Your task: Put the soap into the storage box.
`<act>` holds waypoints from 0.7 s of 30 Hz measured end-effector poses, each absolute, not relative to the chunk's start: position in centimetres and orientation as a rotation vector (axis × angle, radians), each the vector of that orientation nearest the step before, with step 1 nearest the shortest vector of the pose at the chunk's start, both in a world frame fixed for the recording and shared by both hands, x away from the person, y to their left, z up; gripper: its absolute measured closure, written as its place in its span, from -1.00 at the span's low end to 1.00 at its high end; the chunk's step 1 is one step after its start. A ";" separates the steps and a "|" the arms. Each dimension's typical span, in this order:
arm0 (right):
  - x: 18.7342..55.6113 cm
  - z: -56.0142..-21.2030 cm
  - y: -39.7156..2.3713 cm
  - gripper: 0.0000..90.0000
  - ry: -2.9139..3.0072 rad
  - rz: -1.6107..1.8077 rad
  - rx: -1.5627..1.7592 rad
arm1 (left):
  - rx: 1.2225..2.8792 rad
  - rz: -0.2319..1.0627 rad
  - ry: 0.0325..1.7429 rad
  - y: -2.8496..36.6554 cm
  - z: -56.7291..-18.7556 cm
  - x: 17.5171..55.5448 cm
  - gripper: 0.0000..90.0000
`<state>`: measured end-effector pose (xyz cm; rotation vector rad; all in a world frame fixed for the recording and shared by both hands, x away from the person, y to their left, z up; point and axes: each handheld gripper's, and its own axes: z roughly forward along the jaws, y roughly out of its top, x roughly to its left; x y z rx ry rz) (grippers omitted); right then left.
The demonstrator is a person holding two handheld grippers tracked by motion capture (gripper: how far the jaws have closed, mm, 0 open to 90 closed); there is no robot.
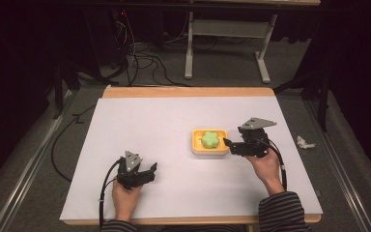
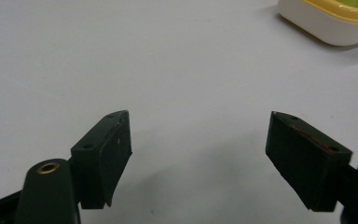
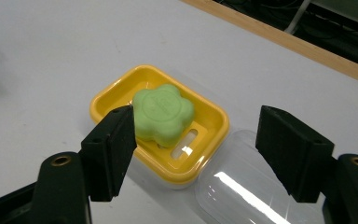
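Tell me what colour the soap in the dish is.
The soap is light green, flower-shaped, in a yellow dish. The right gripper view shows it best.

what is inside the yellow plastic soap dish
A green flower-shaped soap bar sits inside the yellow plastic soap dish. Beside it, one drain slot shows in the dish floor. The floor under the soap is covered, so any other slots cannot be seen.

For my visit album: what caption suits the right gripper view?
Open right gripper poised over green flower-shaped soap in a yellow dish, clear lid alongside.
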<state>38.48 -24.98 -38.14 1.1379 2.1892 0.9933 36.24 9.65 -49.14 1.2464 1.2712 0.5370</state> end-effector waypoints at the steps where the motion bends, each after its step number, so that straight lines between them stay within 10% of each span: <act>1: 38.3 -38.1 -25.0 -0.35 2.185 0.998 1.139 | 1.241 0.538 1.274 9.7 -49.1 36.3 -0.49; 21: 35.9 -38.7 -27.6 -0.36 2.121 1.044 1.144 | 1.238 0.535 1.286 9.8 -49.1 36.4 -0.49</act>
